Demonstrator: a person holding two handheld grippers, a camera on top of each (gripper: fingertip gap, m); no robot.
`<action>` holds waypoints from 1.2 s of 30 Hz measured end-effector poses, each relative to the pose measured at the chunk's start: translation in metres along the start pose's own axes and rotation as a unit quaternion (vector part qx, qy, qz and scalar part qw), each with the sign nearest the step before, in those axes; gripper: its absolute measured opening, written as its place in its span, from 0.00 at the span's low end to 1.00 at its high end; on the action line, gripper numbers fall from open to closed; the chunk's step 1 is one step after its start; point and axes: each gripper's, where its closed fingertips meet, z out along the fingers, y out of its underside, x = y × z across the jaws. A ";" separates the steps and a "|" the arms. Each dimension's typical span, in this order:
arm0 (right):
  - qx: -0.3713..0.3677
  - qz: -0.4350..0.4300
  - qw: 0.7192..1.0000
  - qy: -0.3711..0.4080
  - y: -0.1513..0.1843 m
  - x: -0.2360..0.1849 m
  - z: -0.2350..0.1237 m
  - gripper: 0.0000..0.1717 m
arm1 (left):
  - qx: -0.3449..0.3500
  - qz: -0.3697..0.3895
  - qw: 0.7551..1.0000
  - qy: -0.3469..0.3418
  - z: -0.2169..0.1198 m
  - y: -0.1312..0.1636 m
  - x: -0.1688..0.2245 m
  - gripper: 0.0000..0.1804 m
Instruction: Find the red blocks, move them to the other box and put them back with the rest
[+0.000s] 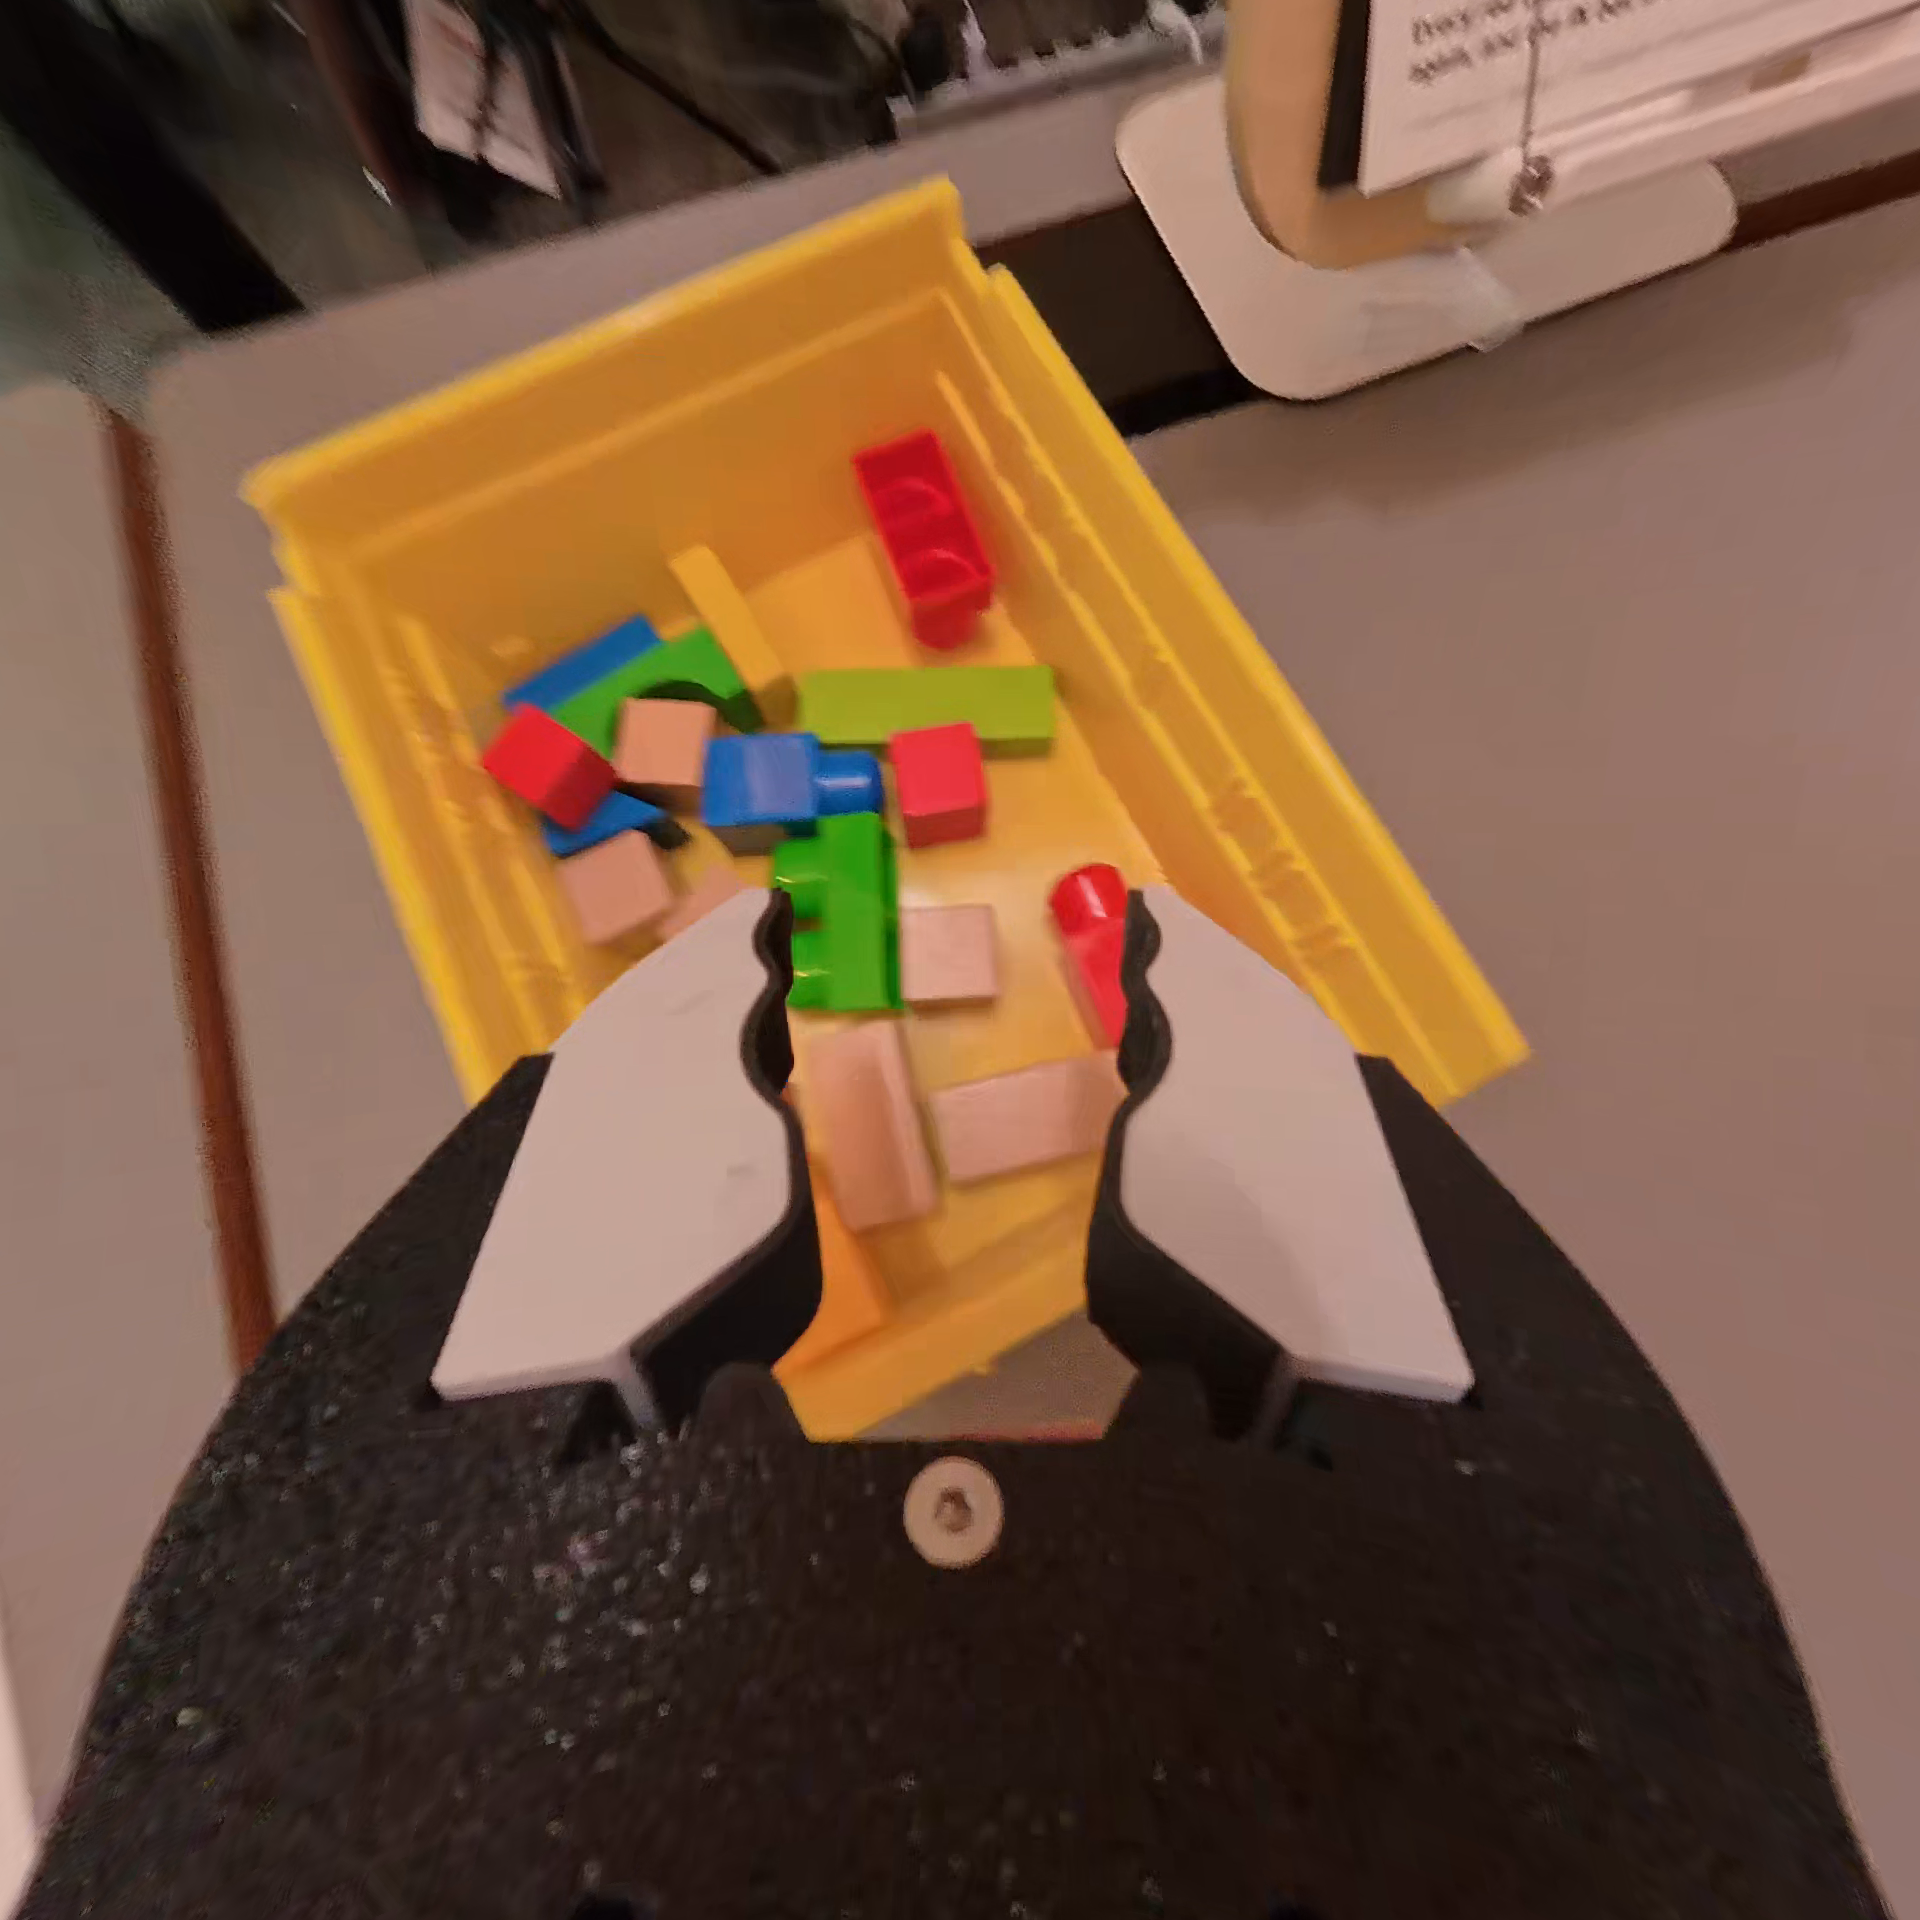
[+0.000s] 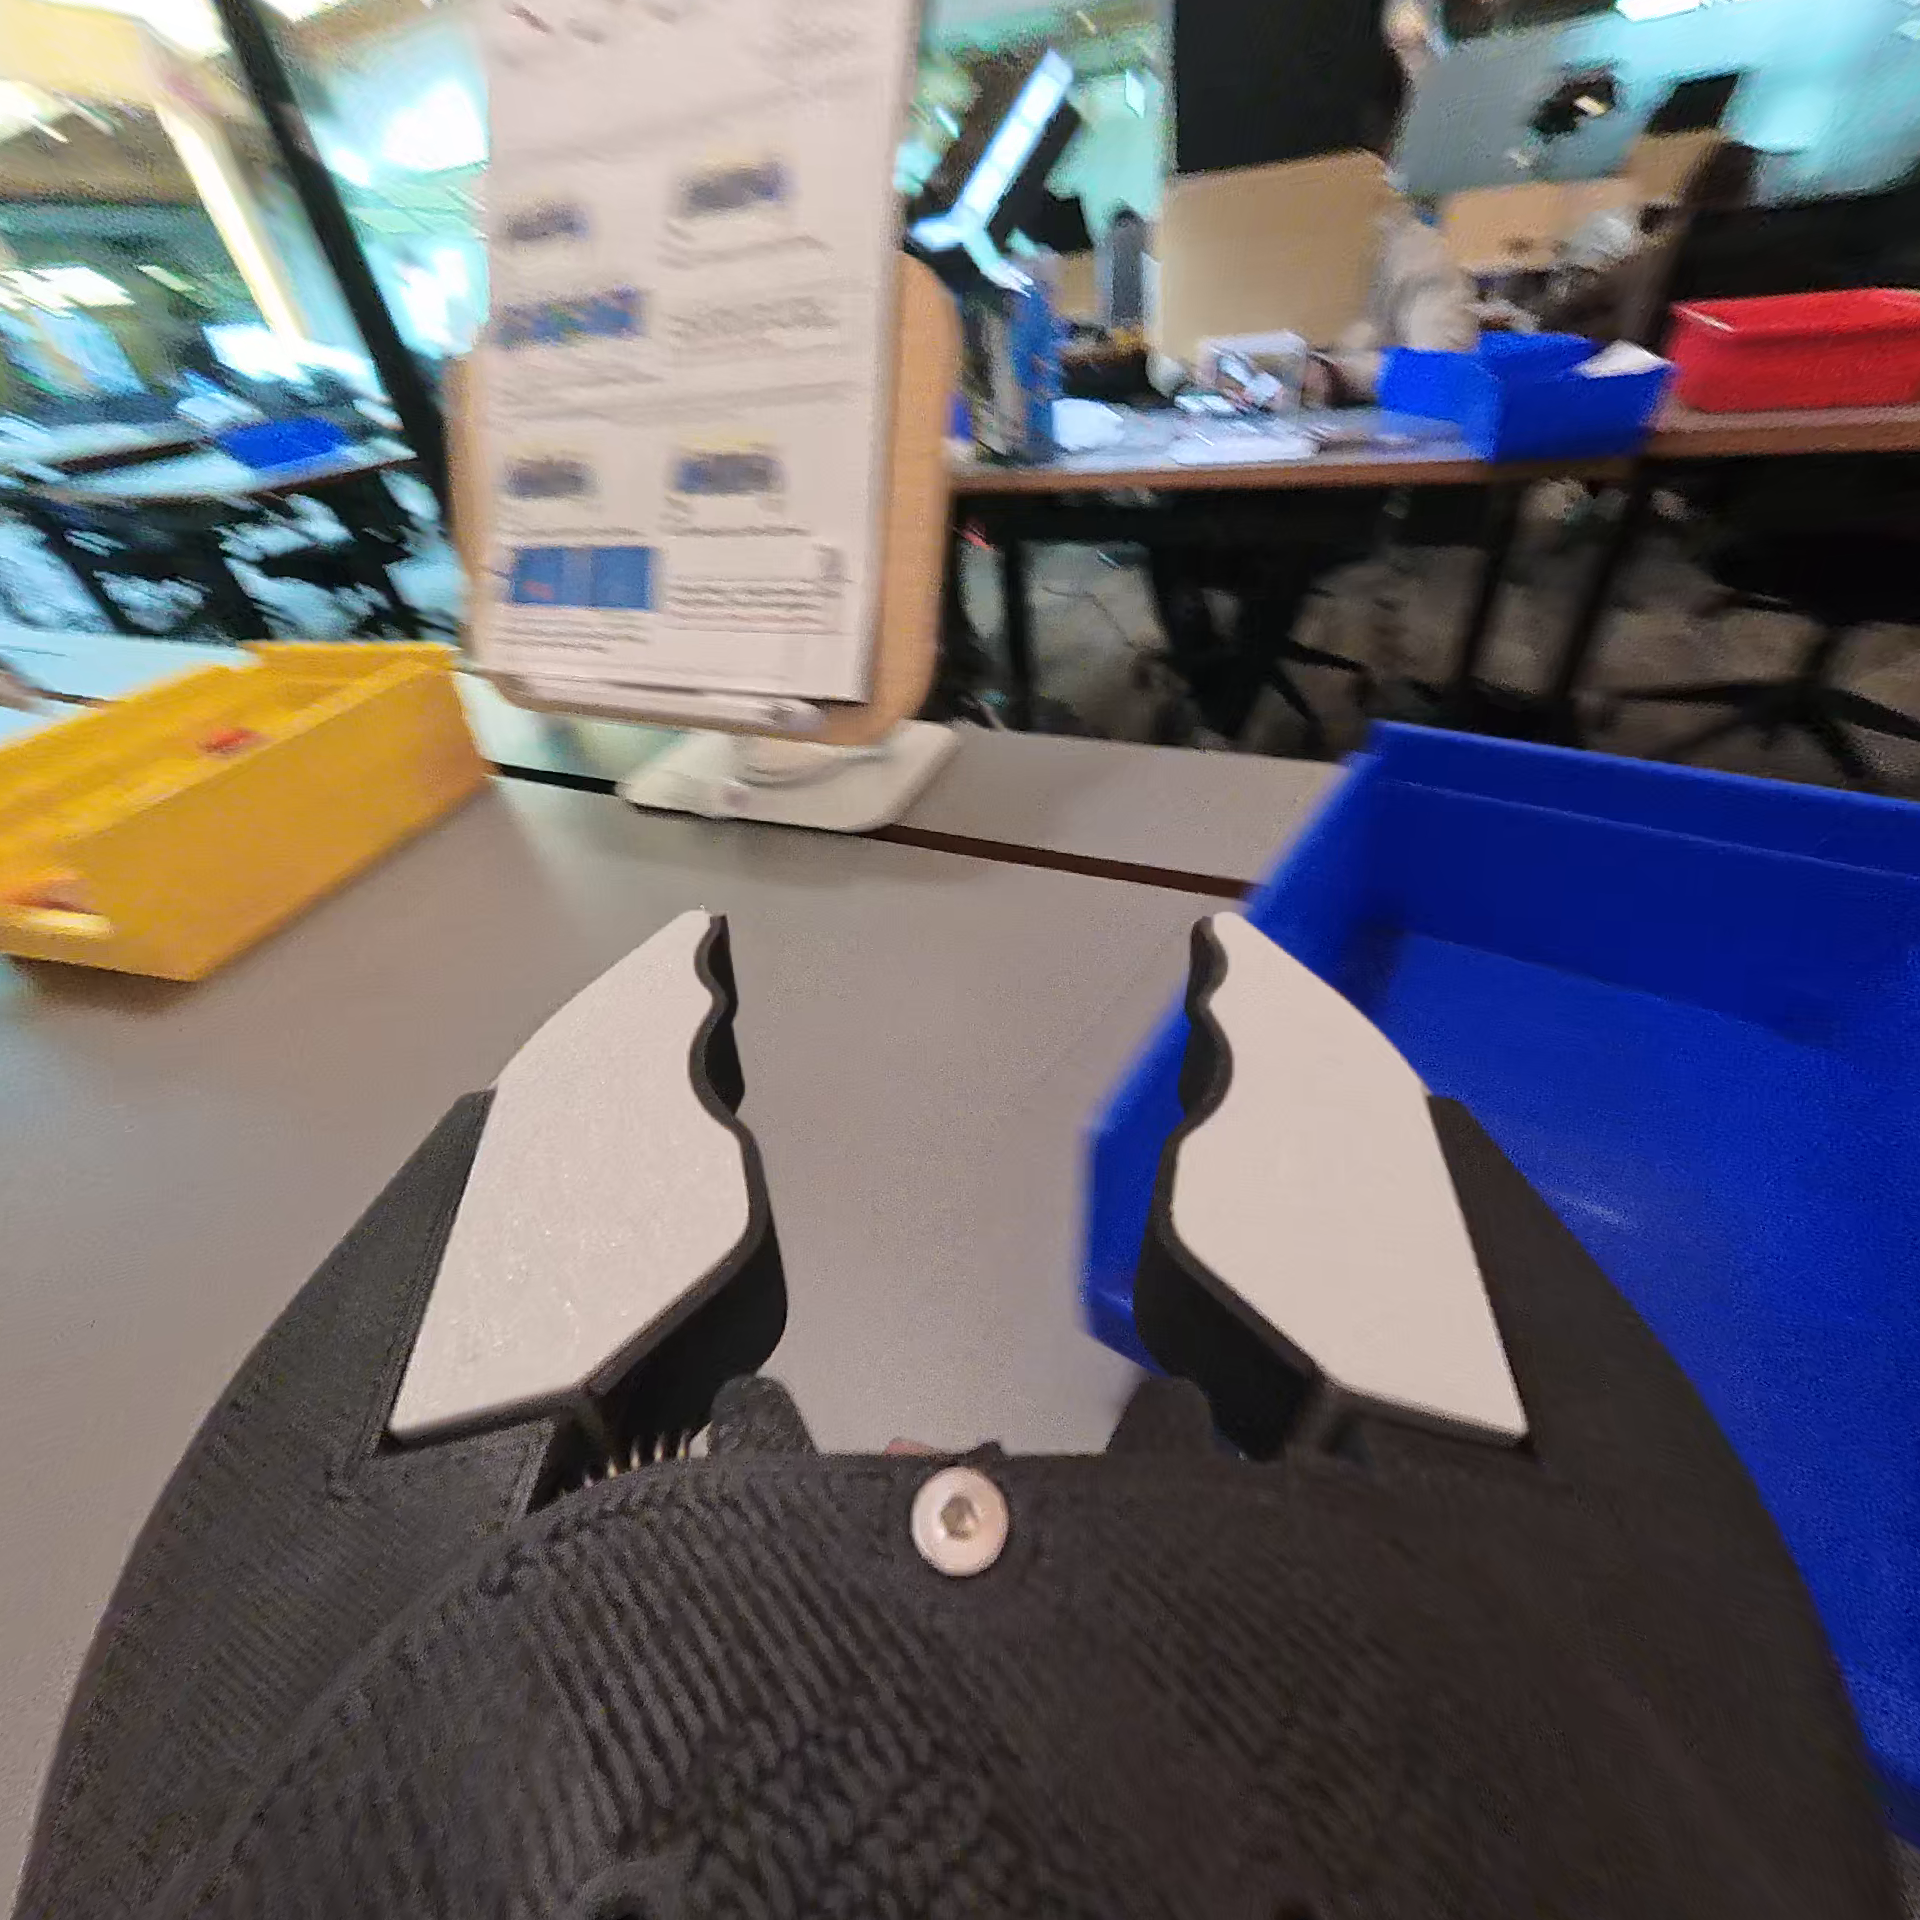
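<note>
My left gripper (image 1: 956,914) hangs open over the yellow box (image 1: 582,436), which holds mixed blocks. Red ones lie among them: a studded brick (image 1: 925,530) at the far side, a cube (image 1: 545,761) at the left, a cube (image 1: 937,781) in the middle, and a peg-shaped piece (image 1: 1091,951) beside my right finger (image 1: 1236,1039), below it in the box. Nothing is in the grasp. My right gripper (image 2: 961,940) is open and empty above the grey table (image 2: 914,1039), at the left wall of the blue box (image 2: 1621,1091). The yellow box shows at far left in this view (image 2: 229,810).
Green, blue, yellow and plain wooden blocks fill the yellow box, such as a green bar (image 1: 925,704) and a wooden block (image 1: 868,1122). A white stand with a paper sheet (image 2: 686,343) is at the table's back. Other tables with bins stand behind.
</note>
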 end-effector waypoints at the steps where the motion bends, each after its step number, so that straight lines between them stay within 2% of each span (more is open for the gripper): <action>1: 0.017 0.008 0.999 -0.027 0.000 -0.022 0.003 0.49 | -0.023 -0.008 1.000 0.018 0.005 0.004 0.009 0.33; 5: 0.045 0.015 0.993 -0.106 0.001 -0.083 0.007 0.55 | -0.120 -0.012 0.993 0.014 0.022 0.017 0.019 0.33; 9: 0.055 -0.018 0.992 -0.115 -0.004 -0.098 0.008 0.55 | -0.179 -0.006 0.984 0.000 0.038 0.019 0.022 0.32; 14: 0.065 -0.029 0.992 -0.105 -0.008 -0.090 0.001 0.52 | -0.221 -0.015 0.975 -0.002 0.067 0.011 0.024 0.28; 22: 0.072 -0.032 0.994 -0.080 -0.010 -0.071 -0.009 0.49 | -0.277 -0.081 0.957 -0.019 0.119 0.015 0.014 0.25; 36: 0.060 -0.038 0.995 -0.072 0.000 -0.063 -0.004 0.46 | -0.319 -0.079 0.940 -0.091 0.129 0.027 -0.011 0.25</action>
